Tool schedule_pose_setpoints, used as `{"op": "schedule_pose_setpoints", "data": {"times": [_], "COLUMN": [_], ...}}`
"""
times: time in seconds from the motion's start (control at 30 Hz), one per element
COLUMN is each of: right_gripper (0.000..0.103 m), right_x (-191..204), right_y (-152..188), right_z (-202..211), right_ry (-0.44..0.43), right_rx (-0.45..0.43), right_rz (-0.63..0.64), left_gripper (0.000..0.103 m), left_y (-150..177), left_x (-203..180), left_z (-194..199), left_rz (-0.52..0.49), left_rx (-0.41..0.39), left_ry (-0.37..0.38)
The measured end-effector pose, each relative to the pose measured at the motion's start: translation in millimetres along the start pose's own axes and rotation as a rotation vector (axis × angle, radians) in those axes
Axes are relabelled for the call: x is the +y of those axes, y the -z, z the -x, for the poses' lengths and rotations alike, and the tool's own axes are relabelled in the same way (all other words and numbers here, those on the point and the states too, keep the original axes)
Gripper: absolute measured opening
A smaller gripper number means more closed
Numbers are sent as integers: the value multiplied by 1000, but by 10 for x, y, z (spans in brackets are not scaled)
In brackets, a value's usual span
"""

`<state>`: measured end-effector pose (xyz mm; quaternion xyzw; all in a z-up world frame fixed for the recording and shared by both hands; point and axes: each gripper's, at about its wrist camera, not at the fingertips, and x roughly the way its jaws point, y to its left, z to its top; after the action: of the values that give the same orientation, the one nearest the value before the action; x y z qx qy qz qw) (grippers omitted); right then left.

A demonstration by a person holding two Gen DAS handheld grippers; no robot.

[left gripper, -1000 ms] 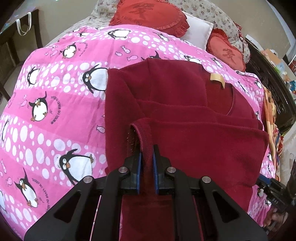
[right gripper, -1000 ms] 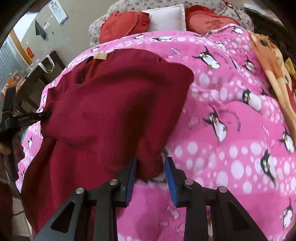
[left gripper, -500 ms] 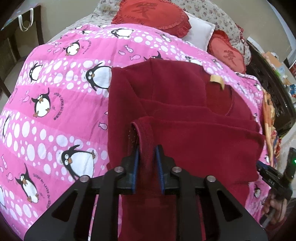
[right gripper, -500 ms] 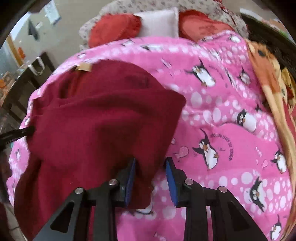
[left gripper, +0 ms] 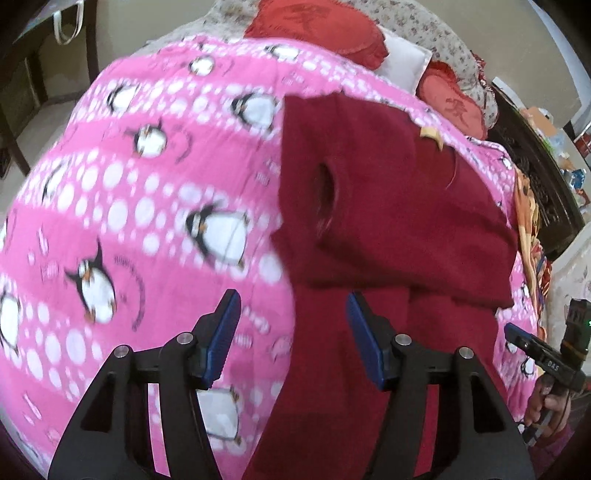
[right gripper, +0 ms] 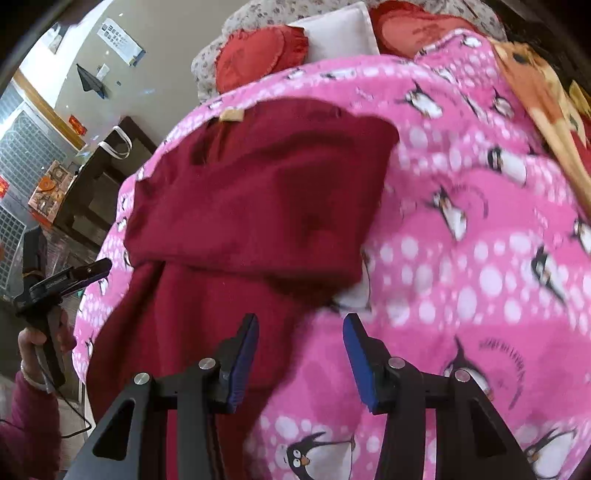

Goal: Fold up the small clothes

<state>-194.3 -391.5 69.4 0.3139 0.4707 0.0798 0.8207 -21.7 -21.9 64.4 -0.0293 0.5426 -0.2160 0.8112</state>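
Observation:
A dark red sweater lies on the pink penguin blanket, its sleeves folded across the body and a tan neck label at the far end. A sleeve cuff lies open on its left side. My left gripper is open and empty, just short of the sweater's near left edge. In the right wrist view the sweater fills the left half. My right gripper is open and empty at the sweater's near right corner.
Red heart cushions and a white pillow lie at the head of the bed. An orange cloth lies along the right edge. A dark wooden table stands to the left. Each gripper shows in the other's view.
Both grippers have opened, let go of the sweater and drawn back. The folded sleeves now lie flat across the body.

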Motion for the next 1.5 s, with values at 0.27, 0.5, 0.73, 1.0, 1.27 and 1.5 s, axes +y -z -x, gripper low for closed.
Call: {"op": "schedule_pose_setpoints", "data": {"times": [0.27, 0.5, 0.73, 1.0, 1.27, 1.5], "right_gripper": [44, 8, 6, 0, 42, 7], "right_x": [-51, -53, -82, -634, -259, 5], "right_y": [-125, -110, -117, -93, 162, 235], "right_z": [-336, -323, 147, 23, 209, -5], "right_ry": [-59, -44, 71, 148, -84, -59], "right_rx": [-12, -86, -189, -139, -64, -43], "right_rz": [-92, -96, -20, -200, -123, -57], "left_gripper": [60, 59, 59, 59, 59, 59], "left_y": [267, 261, 271, 371, 503, 696], "left_x": [21, 25, 32, 116, 217, 231], "left_z": [-135, -120, 29, -1, 114, 181], "left_rz": [35, 61, 44, 50, 83, 85], "left_rx": [59, 56, 31, 49, 43, 64], "left_ry": [10, 23, 32, 19, 26, 28]}}
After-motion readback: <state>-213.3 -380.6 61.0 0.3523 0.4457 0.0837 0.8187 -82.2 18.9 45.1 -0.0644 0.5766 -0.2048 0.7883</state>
